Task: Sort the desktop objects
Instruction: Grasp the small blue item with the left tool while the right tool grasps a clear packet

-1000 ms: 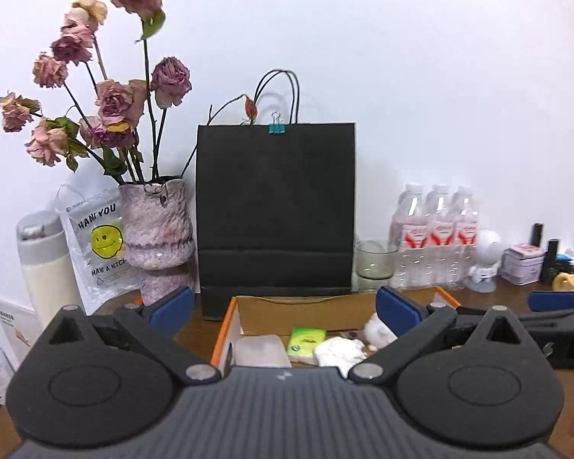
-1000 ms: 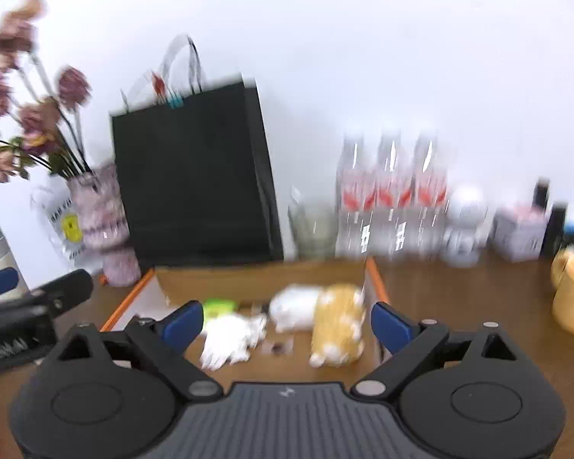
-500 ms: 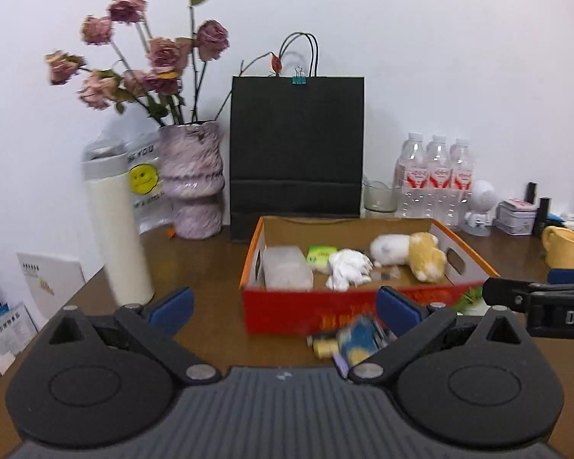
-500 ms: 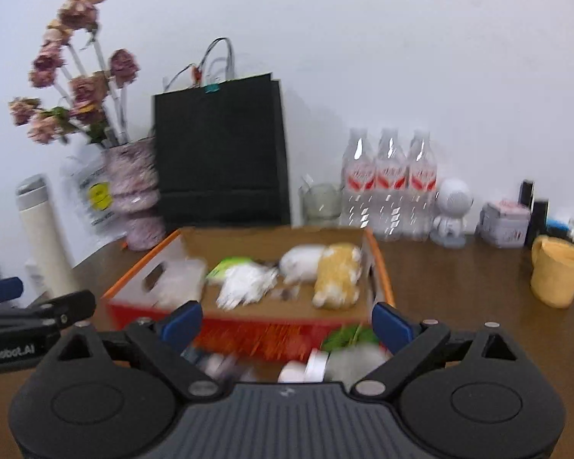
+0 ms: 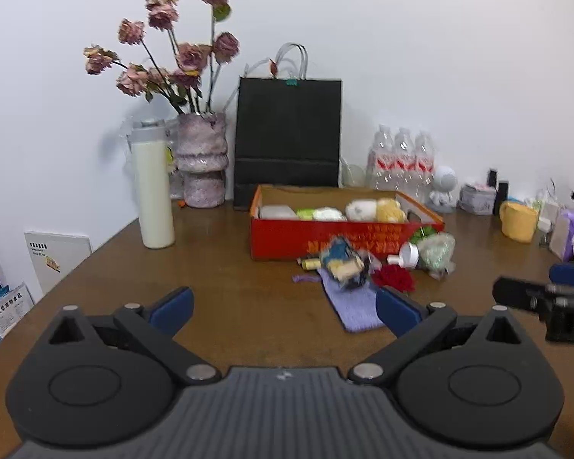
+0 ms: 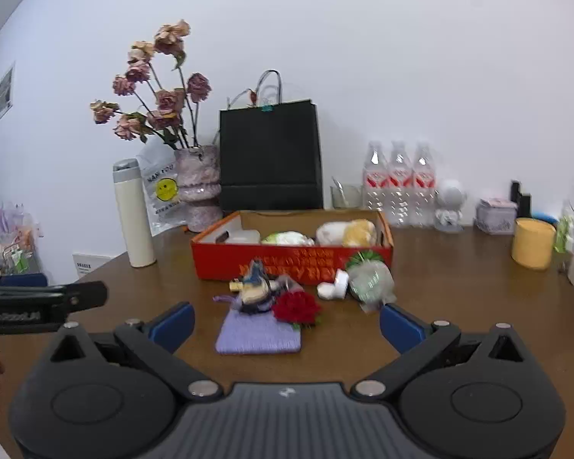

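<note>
With nothing between them, the right gripper (image 6: 287, 323) is opening and the left gripper (image 5: 283, 304) is gaping toward the soft, light lilac knitted pouch (image 6: 258, 331), probably best pinched at its near edge.

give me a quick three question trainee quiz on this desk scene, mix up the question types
1. True or false: the red box is empty.
2. What lies on the purple knitted pouch? A) yellow mug B) red rose C) water bottle
3. Fill in: the black paper bag stands ___ the box.

Key:
1. False; soft toys and other items lie in it.
2. B, the red rose.
3. Behind.
</note>
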